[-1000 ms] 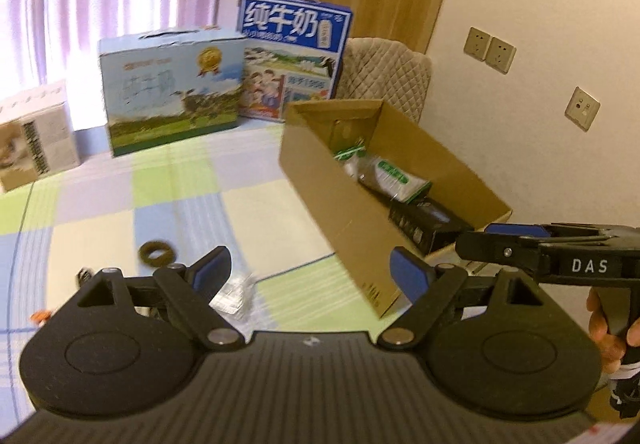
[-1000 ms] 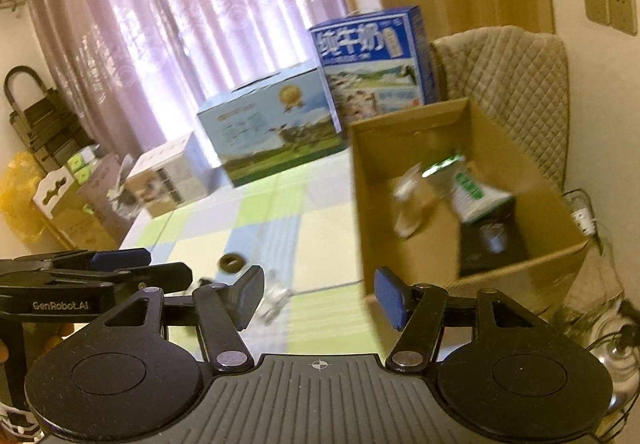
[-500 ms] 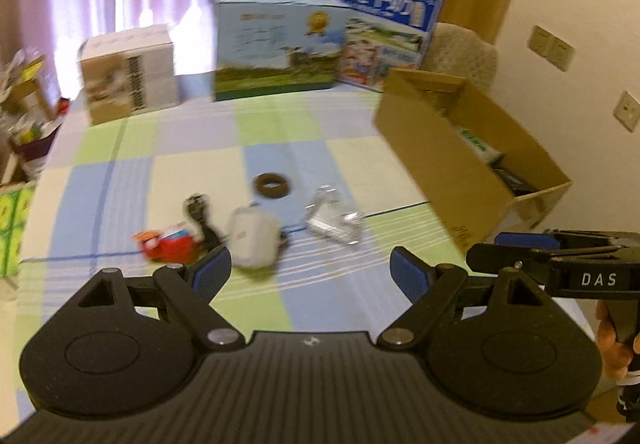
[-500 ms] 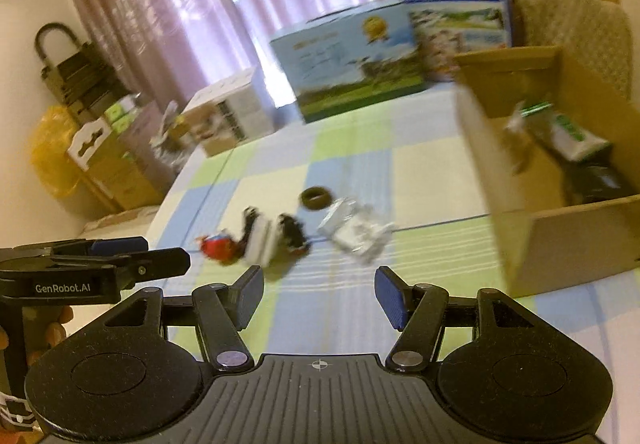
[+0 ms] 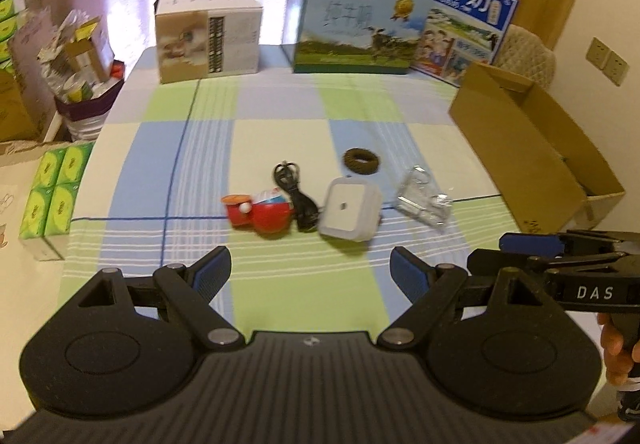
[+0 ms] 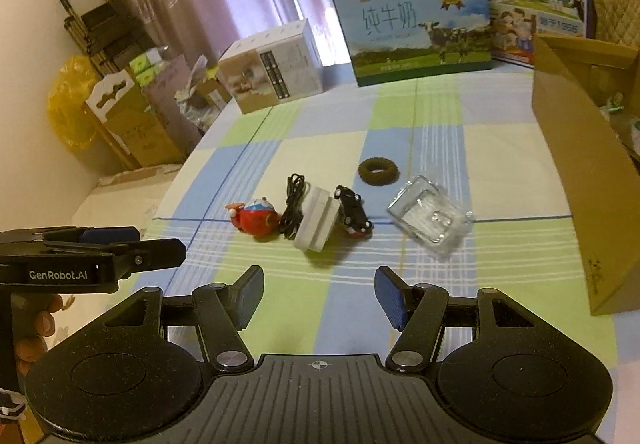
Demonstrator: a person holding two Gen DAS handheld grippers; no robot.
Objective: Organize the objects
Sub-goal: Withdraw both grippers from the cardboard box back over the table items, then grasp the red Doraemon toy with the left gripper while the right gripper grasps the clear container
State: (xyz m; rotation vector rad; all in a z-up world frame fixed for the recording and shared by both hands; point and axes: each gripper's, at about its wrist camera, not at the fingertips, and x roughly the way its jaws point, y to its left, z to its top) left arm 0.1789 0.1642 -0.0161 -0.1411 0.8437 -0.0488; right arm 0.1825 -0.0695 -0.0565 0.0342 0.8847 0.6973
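Note:
Several small items lie in a row mid-table: a red round toy, a coiled black cable, a white square box, a brown ring and a clear plastic packet. A small black toy car shows behind the white box. The open cardboard box stands on the right. My left gripper and right gripper both hover open and empty at the table's near side, short of the items.
Two milk cartons and a white carton stand along the checked tablecloth's far edge. Green tissue packs and cluttered boxes sit off the left side. A chair is behind the cardboard box.
Both views have swung left and back from the cardboard box to the row of small items. Both grippers stayed open and empty.

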